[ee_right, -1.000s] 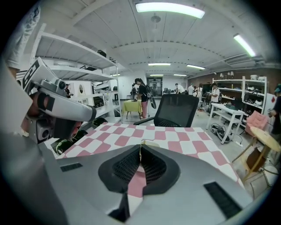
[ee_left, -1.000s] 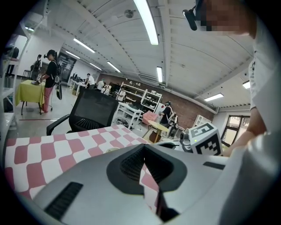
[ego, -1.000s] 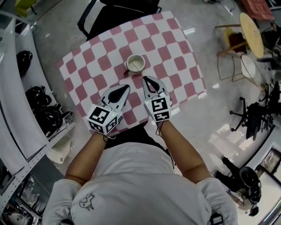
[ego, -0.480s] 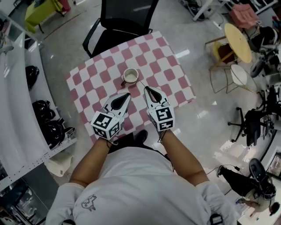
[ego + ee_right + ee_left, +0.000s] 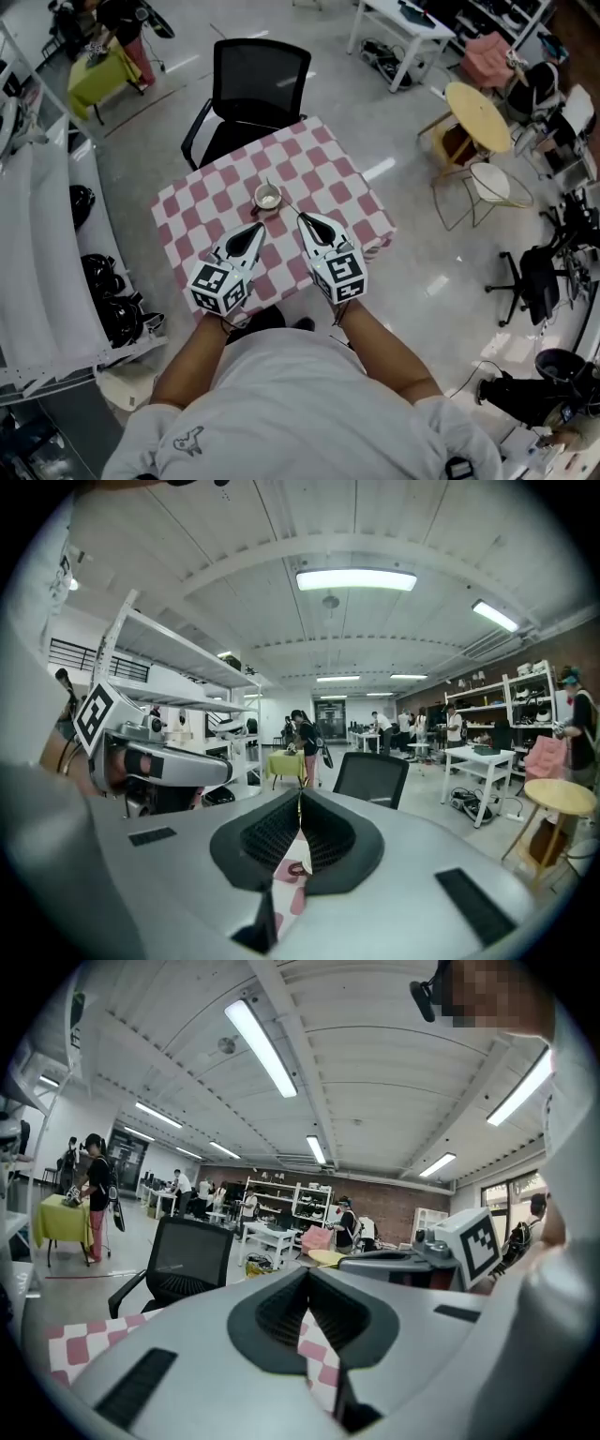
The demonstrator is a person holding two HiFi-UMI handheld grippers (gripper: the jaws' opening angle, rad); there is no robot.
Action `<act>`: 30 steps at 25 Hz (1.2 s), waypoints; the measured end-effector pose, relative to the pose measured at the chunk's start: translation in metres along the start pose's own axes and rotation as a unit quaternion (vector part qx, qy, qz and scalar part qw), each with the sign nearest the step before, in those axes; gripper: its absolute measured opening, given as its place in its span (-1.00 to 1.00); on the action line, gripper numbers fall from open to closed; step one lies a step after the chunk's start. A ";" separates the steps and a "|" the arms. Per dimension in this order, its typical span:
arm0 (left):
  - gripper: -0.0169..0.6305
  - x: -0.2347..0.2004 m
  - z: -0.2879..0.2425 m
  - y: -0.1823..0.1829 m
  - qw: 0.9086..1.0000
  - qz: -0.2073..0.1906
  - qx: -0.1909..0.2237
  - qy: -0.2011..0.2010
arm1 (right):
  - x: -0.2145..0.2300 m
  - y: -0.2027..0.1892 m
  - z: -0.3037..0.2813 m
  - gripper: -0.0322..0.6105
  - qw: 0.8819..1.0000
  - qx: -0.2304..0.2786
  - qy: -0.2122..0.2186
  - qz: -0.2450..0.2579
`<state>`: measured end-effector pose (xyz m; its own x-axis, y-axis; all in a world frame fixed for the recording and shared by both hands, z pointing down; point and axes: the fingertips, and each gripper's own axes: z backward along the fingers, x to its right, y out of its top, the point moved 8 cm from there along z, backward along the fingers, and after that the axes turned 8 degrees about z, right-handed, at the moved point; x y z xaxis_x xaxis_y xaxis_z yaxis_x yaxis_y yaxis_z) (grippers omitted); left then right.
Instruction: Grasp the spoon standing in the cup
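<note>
The spoon (image 5: 284,202) stands in the cup (image 5: 268,197) mid-tabletop (image 5: 328,178), its handle leaning toward your right gripper (image 5: 305,218). That gripper hovers just beside it, jaws pressed together on nothing I can make out. Your left gripper (image 5: 258,228) is closed and empty too. You're at the approach, I judge: part the right gripper's 2 jaws, then straddle the handle.

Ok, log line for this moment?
left gripper: shut, empty | right gripper: shut on spoon | spoon in cup | cup on table
</note>
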<state>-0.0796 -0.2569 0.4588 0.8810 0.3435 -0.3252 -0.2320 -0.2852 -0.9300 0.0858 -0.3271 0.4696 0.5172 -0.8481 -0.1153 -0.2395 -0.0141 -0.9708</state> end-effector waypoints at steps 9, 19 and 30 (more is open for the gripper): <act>-0.91 0.031 0.033 0.000 0.999 -0.029 0.006 0.018 | -0.021 0.007 0.036 -0.80 0.999 0.030 0.027 -0.005; -0.91 0.027 0.075 0.006 0.998 -0.056 0.005 0.008 | -0.053 0.013 0.060 -0.80 0.999 0.039 0.026 -0.020; -0.91 0.011 0.161 -0.002 0.997 -0.059 -0.003 -0.056 | -0.142 0.037 0.069 -0.80 0.999 0.046 -0.020 0.002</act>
<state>-0.1356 -0.1084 0.4296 0.8503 0.4727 -0.2313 -0.1271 -0.2420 -0.9619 0.0604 -0.1705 0.4358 0.5493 -0.8260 -0.1267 -0.1665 0.0404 -0.9852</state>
